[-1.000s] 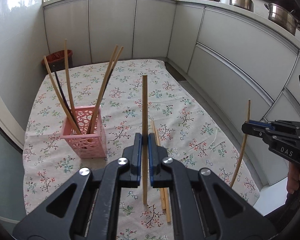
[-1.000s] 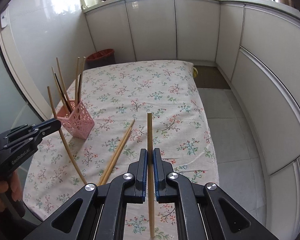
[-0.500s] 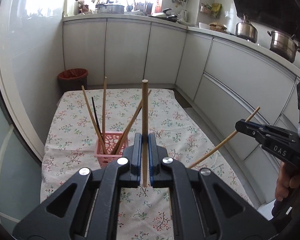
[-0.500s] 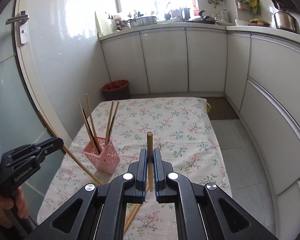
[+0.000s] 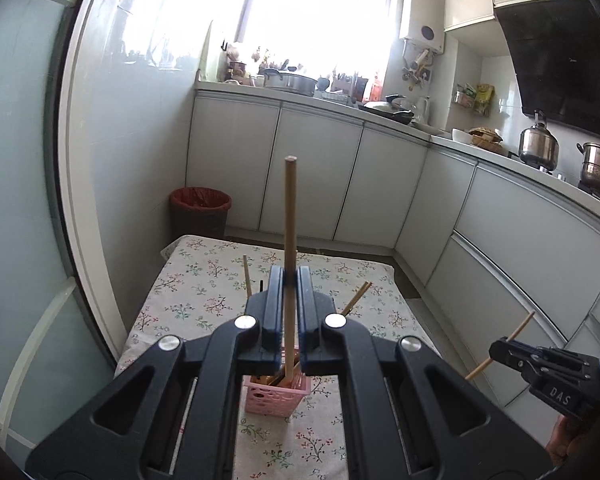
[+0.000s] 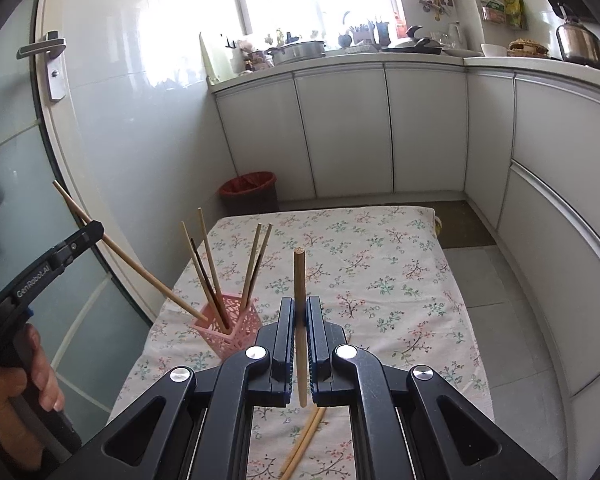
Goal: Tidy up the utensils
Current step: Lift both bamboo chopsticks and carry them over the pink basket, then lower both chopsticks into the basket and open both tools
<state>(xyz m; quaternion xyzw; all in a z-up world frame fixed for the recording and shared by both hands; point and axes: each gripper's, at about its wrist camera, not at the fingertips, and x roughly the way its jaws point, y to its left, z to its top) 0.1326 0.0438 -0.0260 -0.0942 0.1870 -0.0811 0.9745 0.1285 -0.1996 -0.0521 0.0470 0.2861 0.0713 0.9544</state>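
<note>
**Feeding a chopstick into the pink holder**

Holding one pale wooden chopstick (image 5: 290,216) clamped between its pads, the left black two-finger gripper (image 5: 289,300) sits above the pink perforated plastic utensil basket (image 6: 236,326), with the stick's lower end at or just inside the basket's mouth; from the right wrist view the tip appears to touch the near rim. Several more wooden chopsticks and one dark one (image 6: 204,276) lean inside the basket already. The right black two-finger gripper (image 6: 300,312) is closed on a second wooden chopstick (image 6: 299,280), held to the right of the basket and well apart from it. A loose pair of wooden chopsticks (image 6: 304,440) lies on the floral tablecloth (image 6: 400,280), right of the basket and below the right gripper.

The sticks should be light, stiff and smooth, so a narrow pinch may let one pivot or slide under its own length. Both are gripped partway along the shaft, leaving a long free end above; that probably makes the lower tip easier to steer. The basket looks light and could tip or skid if a stick presses sideways against its wall, so a straight drop from above the opening seems safest. The flat pair on the cloth will likely need a pinch near one end.
</note>
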